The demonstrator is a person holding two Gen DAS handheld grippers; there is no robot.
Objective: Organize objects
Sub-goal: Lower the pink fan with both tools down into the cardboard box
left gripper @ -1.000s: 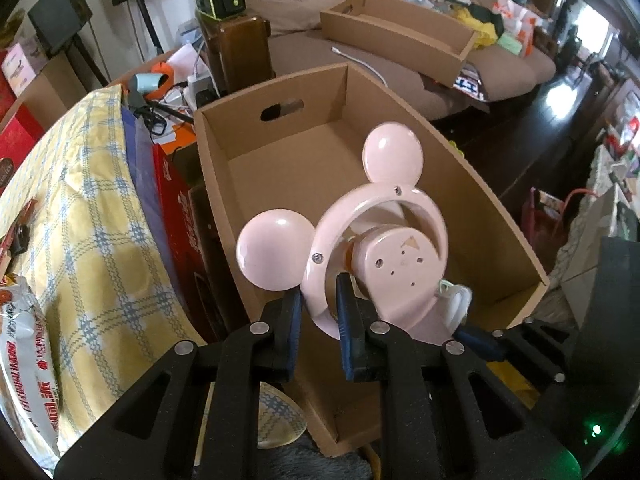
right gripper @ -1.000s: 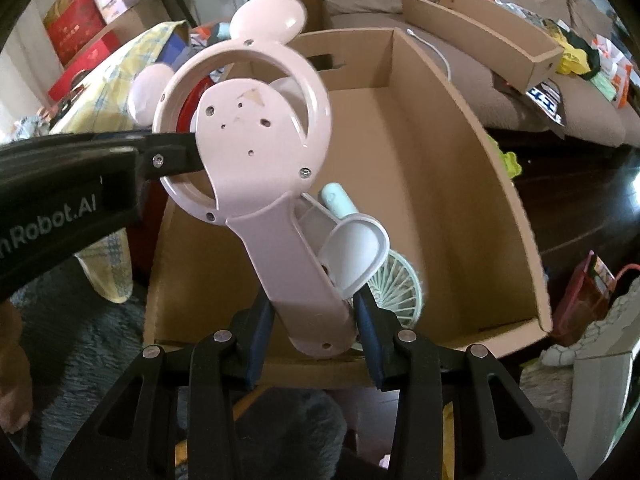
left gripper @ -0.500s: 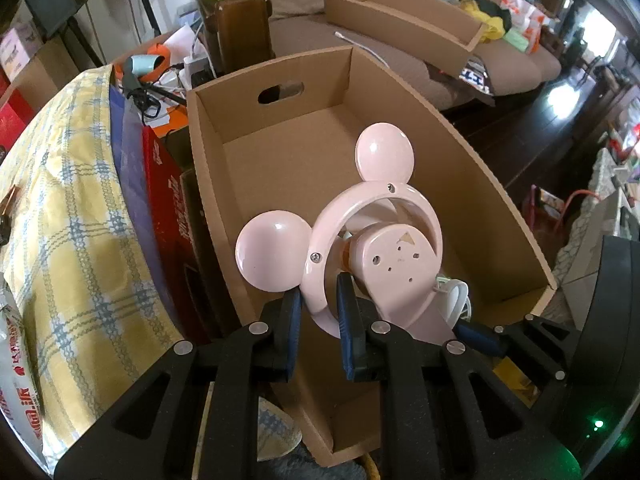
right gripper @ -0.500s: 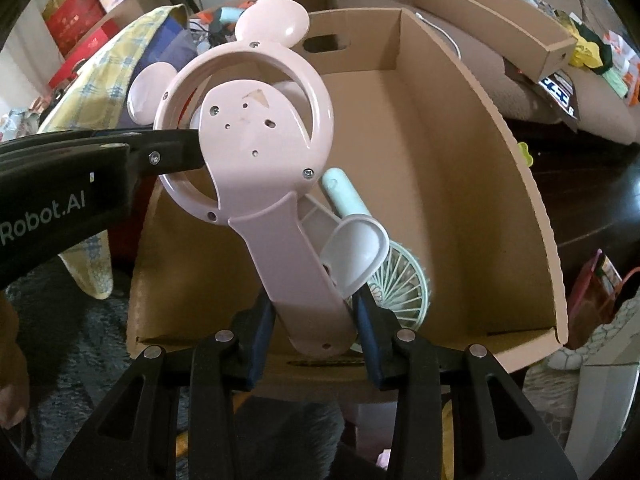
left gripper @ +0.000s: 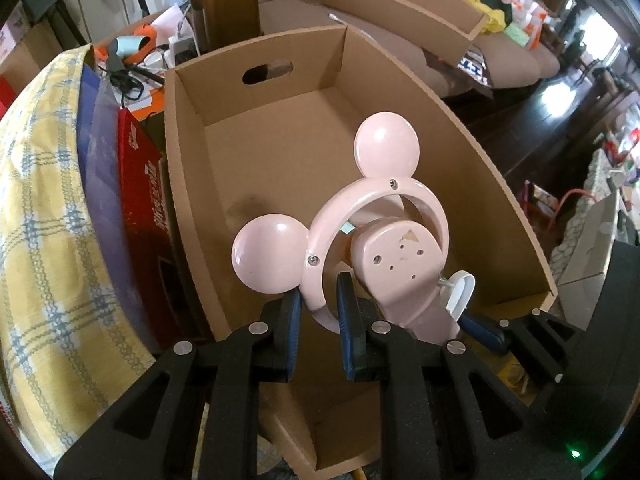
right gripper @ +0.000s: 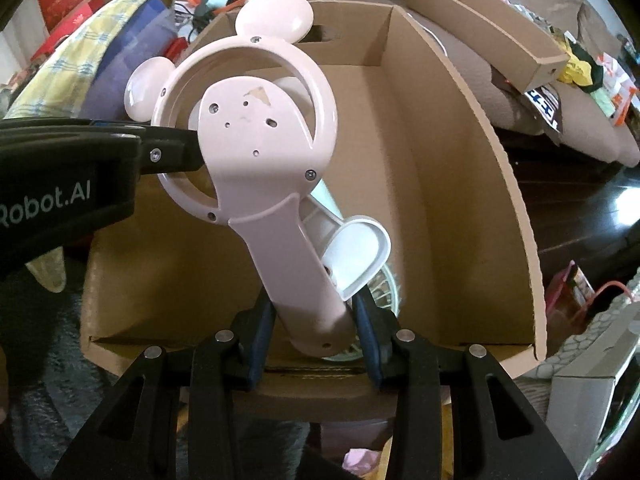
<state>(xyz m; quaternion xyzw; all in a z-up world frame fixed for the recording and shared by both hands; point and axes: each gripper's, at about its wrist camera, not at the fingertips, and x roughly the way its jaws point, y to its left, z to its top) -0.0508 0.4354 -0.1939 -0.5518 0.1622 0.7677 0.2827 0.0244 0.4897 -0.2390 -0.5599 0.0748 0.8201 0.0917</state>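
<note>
Both grippers point steeply down. The left gripper (left gripper: 318, 312) has its jaws nearly together, blue pads clamped on the thin ring of the pink fan (left gripper: 394, 256). The right gripper (right gripper: 316, 332) stands wider, pads pressed on either side of the fan's handle at its lower end. In the right view, the left gripper reaches in level from the left

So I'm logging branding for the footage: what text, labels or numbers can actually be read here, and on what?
"Robot.AI", its start cut off by the frame edge: white letters on the left gripper body.
Gold script on the red box: too blurred to read.
Printed packaging on the sofa: too small to read.
</note>
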